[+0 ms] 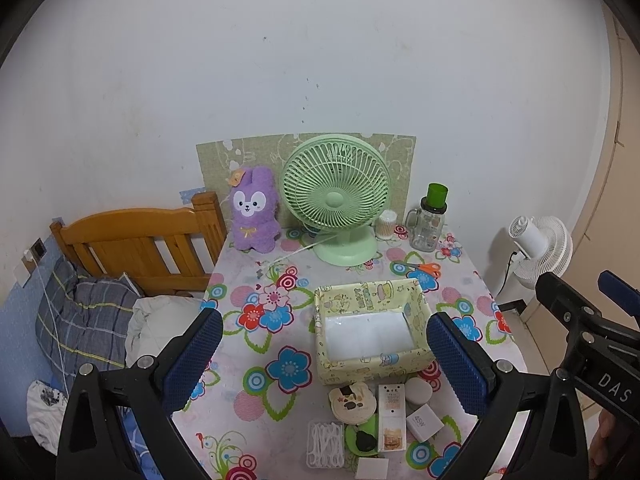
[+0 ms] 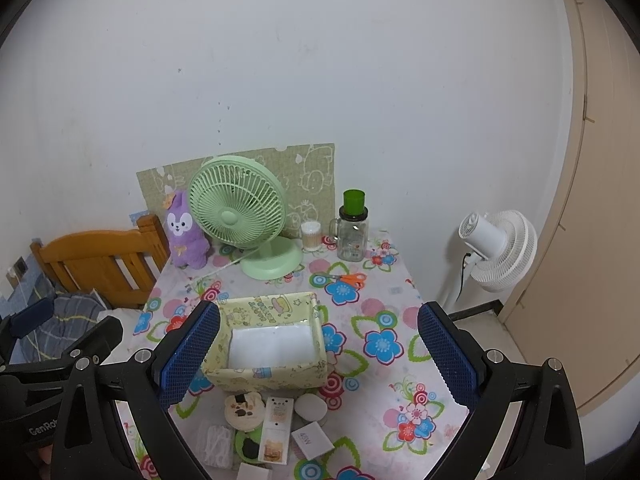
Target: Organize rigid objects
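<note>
An empty pale-yellow patterned box (image 1: 416, 300) (image 2: 308, 312) stands mid-table with a white floor. In front of it lies a cluster of small items: a round bear-print case (image 1: 352, 402) (image 2: 244, 410), a tall white packet (image 1: 392, 416) (image 2: 276, 430), a white charger cube (image 1: 424, 422) (image 2: 312, 442), a round white case (image 1: 419, 391) (image 2: 311, 407), a green round item (image 1: 362, 438) and a clear box of floss picks (image 1: 326, 444). My left gripper (image 1: 324, 360) and right gripper (image 2: 318, 354) hover open and empty above the table's near edge.
On the flowered tablecloth (image 1: 256, 360) at the back stand a green desk fan (image 1: 336, 196), a purple plush (image 1: 254, 212), a cotton-swab jar (image 1: 386, 224), a glass jar with green cap (image 1: 430, 216) and orange scissors (image 1: 426, 268). A wooden bed (image 1: 132, 244) lies left, a white floor fan (image 1: 540, 248) right.
</note>
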`<move>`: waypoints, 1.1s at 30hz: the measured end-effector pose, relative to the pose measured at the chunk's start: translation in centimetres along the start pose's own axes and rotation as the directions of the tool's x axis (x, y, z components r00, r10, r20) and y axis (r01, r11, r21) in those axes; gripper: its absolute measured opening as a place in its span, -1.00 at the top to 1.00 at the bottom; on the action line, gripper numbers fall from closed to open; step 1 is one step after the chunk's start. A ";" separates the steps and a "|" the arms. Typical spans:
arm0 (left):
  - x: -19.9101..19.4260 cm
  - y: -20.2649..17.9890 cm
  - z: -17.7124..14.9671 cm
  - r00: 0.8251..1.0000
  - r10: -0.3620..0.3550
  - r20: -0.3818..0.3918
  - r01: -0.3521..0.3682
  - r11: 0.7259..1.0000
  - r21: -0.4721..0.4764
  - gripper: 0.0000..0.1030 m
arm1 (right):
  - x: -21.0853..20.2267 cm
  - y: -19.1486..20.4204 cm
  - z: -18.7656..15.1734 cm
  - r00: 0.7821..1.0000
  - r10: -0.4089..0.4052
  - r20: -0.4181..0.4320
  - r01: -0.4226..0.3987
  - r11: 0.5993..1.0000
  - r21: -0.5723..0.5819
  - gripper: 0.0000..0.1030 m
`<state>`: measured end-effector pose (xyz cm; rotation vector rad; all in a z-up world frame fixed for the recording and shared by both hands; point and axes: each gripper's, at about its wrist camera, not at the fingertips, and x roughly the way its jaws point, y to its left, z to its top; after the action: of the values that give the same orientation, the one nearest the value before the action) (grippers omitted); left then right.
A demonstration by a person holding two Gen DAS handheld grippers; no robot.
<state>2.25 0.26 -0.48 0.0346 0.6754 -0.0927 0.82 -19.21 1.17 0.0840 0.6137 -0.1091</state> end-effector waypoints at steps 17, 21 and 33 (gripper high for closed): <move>4.0 -0.4 -2.2 0.996 -0.027 -0.082 0.026 1.000 -0.010 -1.00 | 4.0 -0.4 -3.5 0.995 0.013 -0.098 -0.014 1.000 -0.005 -0.95; 5.7 -0.7 -3.7 0.993 -0.023 -0.118 0.025 1.000 0.016 -1.00 | 5.4 -0.5 -5.2 0.993 0.011 -0.117 -0.013 1.000 -0.014 -0.95; 10.0 -0.5 -8.3 0.977 -0.062 -0.203 0.068 0.997 0.022 -1.00 | 9.6 -0.4 -10.3 0.982 0.023 -0.185 -0.031 0.999 -0.039 -0.95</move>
<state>4.76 -0.45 -13.23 0.0499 0.8789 -0.1633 2.67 -19.25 -12.78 0.0628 0.8001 -0.0629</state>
